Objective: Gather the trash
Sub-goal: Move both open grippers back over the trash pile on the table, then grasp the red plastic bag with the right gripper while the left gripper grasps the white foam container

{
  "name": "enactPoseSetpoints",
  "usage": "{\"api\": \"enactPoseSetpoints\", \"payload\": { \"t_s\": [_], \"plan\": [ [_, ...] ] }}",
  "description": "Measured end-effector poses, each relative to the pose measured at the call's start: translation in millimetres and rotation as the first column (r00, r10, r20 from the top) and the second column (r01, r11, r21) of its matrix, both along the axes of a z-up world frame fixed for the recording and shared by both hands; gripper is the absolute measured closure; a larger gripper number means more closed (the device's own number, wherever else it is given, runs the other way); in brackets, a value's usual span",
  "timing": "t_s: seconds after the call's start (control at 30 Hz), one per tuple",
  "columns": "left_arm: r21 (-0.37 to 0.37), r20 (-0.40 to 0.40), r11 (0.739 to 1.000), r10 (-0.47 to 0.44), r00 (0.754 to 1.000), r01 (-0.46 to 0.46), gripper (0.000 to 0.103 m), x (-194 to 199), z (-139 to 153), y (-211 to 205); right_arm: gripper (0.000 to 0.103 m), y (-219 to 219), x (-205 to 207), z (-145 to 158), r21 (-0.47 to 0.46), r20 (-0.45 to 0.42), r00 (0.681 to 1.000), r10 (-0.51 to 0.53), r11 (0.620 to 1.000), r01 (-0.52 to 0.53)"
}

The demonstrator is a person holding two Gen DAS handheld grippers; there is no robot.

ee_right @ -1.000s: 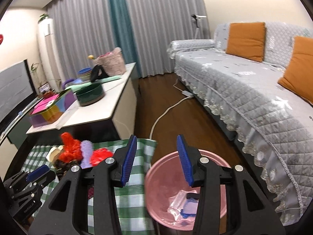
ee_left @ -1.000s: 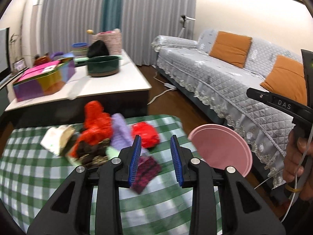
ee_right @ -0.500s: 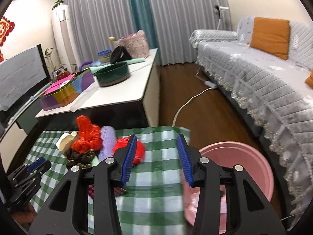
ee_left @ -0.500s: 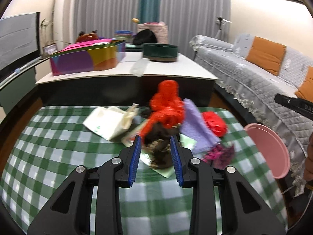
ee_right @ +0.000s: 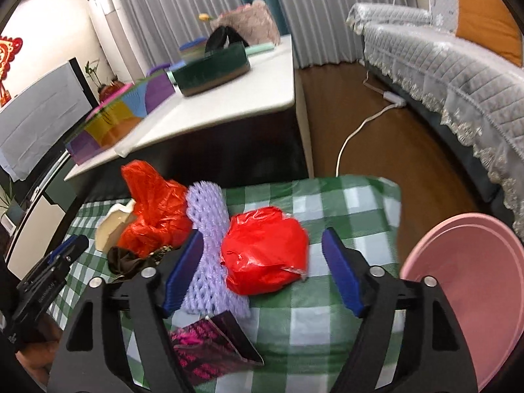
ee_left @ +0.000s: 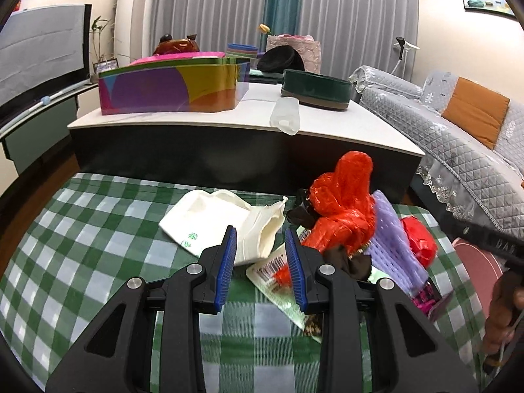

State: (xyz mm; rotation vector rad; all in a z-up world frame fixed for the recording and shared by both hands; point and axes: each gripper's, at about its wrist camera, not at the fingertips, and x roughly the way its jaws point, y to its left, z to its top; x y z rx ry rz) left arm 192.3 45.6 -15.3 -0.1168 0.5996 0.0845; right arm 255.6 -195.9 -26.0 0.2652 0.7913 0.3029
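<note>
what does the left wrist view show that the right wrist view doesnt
Only the left wrist view shows the barcode wrapper and the clear bottle on the white table. Only the right wrist view shows the white power cord on the floor and the whole red ball of plastic between the open right gripper fingers. Both show the tall red bag, purple foam net, white paper bag and pink bin.

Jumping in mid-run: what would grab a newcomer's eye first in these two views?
The heap of trash on the green checked tablecloth: a tall crumpled red plastic bag beside a lilac foam net sleeve. Nearer, the open right tongs frame a round red plastic wad, with the pink plastic bin waiting at the right.
</note>
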Motion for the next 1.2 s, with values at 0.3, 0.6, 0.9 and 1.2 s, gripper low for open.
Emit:
{"api": "enactPoseSetpoints", "payload": {
  "t_s": [0.3, 0.6, 0.9, 1.2],
  "plan": [
    [-0.012, -0.048, 1.000, 0.024, 0.999, -0.025, 0.073, 26, -12, 3, 0.023, 12, 24, -33, -0.028, -0.117, 0.993, 0.006, 1.000, -0.010],
    [0.025, -0.076, 0.999, 0.036, 0.996, -0.035, 0.092, 29, -13, 1, 0.030, 10, 21, -34, -0.053, -0.109, 0.994, 0.005, 0.999, -0.011],
    [0.080, -0.045, 0.997, 0.026, 0.999, -0.023, 0.100, 12, 7, -9, 0.031, -2, 5, -4, -0.066, -0.027, 0.999, -0.048, 0.997, 0.046],
    [0.073, -0.010, 0.997, 0.007, 1.000, -0.007, 0.101, -19, 32, -7, 0.031, -10, -29, 37, -0.086, 0.078, 0.994, -0.078, 0.993, 0.084]
  ]
}}
